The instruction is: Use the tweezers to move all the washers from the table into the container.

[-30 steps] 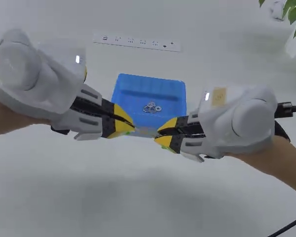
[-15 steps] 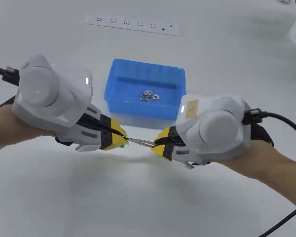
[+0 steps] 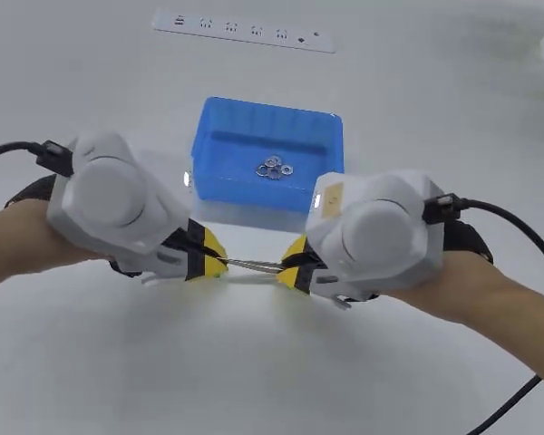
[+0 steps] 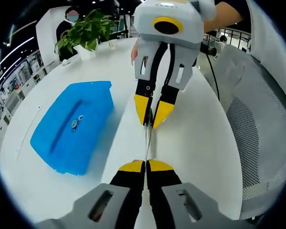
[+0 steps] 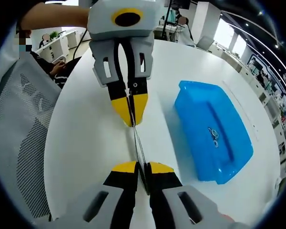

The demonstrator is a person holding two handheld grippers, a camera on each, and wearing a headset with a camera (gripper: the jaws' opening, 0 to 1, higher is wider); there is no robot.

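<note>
The left claw (image 3: 208, 263) and the right claw (image 3: 293, 270) are pointing at each other just above the white table (image 3: 254, 372), and the thin metal tweezers (image 3: 251, 265) are spanning the short gap between them. Each claw is pinching one end of the tweezers with its yellow tips pressed together on the metal. In the left gripper view, the left claw's tips (image 4: 145, 166) are closing on the near end while the tweezers (image 4: 147, 138) are running straight up to the other gripper's yellow tips. The right gripper view is showing the same hold from the opposite side, with the right claw (image 5: 142, 168) clamping its end of the tweezers (image 5: 136, 136).

Just beyond the two claws, the blue container (image 3: 254, 195) is sitting on the table, and a small cluster of silver washers (image 3: 274, 168) is lying on its floor, near the middle. A white power strip (image 3: 243, 31) is lying further back, well apart from the container.

A small yellowish label (image 3: 329, 198) is sitting on the top of the right gripper's housing, but its writing is too blurred to read. A black cable (image 3: 512, 227) is trailing from that gripper over the person's wrist.
</note>
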